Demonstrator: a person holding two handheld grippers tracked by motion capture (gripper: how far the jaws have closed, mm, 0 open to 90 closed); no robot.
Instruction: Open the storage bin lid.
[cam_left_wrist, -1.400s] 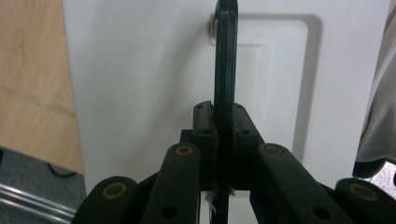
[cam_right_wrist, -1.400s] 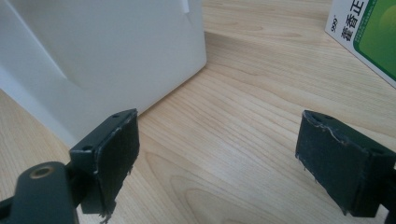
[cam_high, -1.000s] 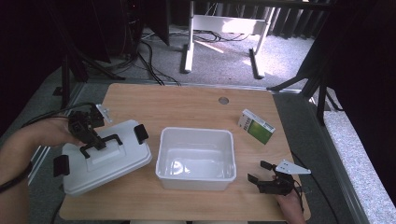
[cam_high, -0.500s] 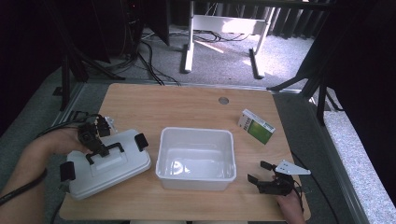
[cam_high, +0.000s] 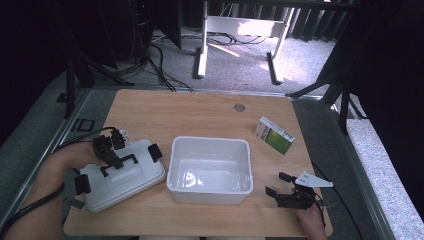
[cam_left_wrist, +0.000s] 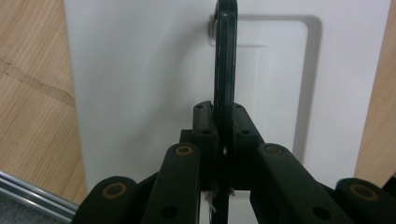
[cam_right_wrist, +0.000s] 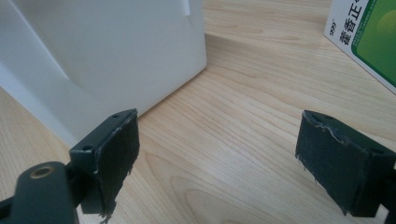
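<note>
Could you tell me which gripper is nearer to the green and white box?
Right. The right gripper rests just below the box; the left gripper is across the tub, clamping the lid's handle.

Tabletop (cam_high: 200, 112): pale wood grain, matt. Tub (cam_high: 210, 170) and lid (cam_high: 122, 175) beside it: smooth white plastic; lid handle (cam_left_wrist: 225, 60) glossy black. Box (cam_high: 274, 135): printed card.

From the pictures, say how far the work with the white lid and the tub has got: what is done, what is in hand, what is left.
Done: the tub stands open and empty. In hand: the left gripper is shut on the lid's black handle, the lid lying on the table beside the tub. Left, probably: the green box is untouched, the right gripper open.
</note>
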